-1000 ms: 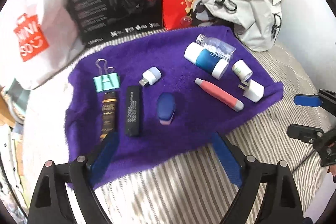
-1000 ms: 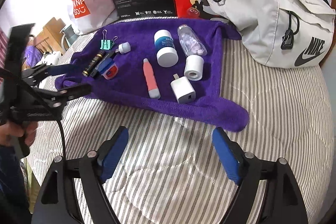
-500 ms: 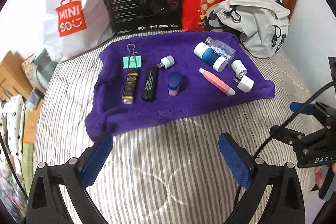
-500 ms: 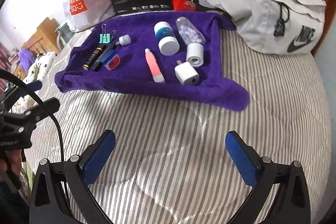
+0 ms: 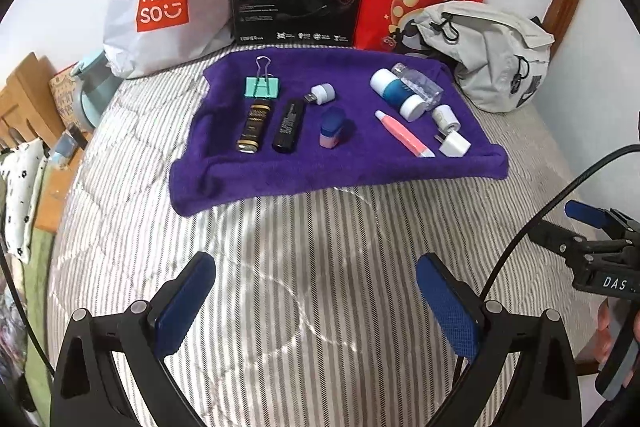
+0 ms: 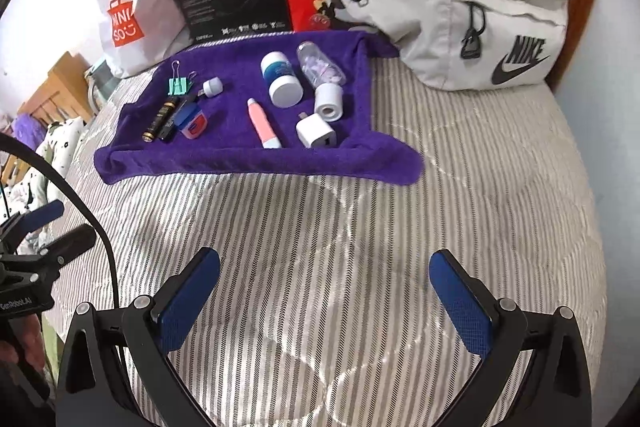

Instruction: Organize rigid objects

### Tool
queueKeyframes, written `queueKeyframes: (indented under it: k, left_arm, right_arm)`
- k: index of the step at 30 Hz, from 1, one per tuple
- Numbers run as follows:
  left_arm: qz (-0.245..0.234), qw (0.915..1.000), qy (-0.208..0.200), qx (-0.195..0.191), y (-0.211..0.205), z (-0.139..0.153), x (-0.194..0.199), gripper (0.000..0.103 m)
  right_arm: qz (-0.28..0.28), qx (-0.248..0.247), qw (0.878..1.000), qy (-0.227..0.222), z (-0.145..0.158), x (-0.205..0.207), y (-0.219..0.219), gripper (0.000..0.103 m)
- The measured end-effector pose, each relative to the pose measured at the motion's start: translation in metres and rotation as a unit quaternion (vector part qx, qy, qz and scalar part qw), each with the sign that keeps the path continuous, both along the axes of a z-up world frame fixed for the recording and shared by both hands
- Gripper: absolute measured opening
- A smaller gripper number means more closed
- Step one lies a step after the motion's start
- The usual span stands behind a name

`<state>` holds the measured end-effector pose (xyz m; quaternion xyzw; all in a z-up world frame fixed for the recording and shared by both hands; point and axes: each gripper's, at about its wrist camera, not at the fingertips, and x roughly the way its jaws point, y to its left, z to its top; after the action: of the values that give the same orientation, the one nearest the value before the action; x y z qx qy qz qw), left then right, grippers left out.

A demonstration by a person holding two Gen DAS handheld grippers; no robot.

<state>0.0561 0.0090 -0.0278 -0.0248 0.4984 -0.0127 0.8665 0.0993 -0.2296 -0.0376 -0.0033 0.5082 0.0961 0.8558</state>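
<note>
Purple towel [image 5: 280, 171]: spread flat on the striped bed [image 5: 320, 267], carrying all the small items.
Left group: teal binder clip [image 5: 262, 87], black-and-gold tube [image 5: 253, 127], black stick [image 5: 289, 126], blue-and-pink case [image 5: 332, 127], white USB light [image 5: 322, 93]. The tube and the stick lie side by side, long axes running toward the camera.
Right group: white-and-blue bottle [image 5: 396, 93] and clear bottle [image 5: 418, 85] lying on their sides, touching; pink pen [image 5: 404, 133] lying diagonally, tip toward the near right; white roll [image 5: 446, 115]; white charger plug [image 5: 454, 145].
Grey Nike bag [image 6: 480, 23]: beside the towel, contents hidden.
Left gripper [image 5: 316, 299]: fingers apart, empty, over bare bed.
Right gripper [image 6: 326, 293]: fingers apart, empty.
</note>
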Motion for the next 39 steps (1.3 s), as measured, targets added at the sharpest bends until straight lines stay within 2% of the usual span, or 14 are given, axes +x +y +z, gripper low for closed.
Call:
queueKeyframes:
  k: [10, 39]
  left_arm:
    - [-0.017, 0.9996, -0.001, 0.023, -0.013, 0.001, -0.004, 0.101]
    - [-0.011, 0.9993, -0.003, 0.035, -0.011, 0.006, -0.011, 0.101]
  right_arm:
    - [-0.004, -0.013, 1.0, -0.026, 0.012, -0.016, -0.003, 0.103]
    - [0.015, -0.024, 0.999, -0.045, 0.018, -0.031, 0.007, 0.103]
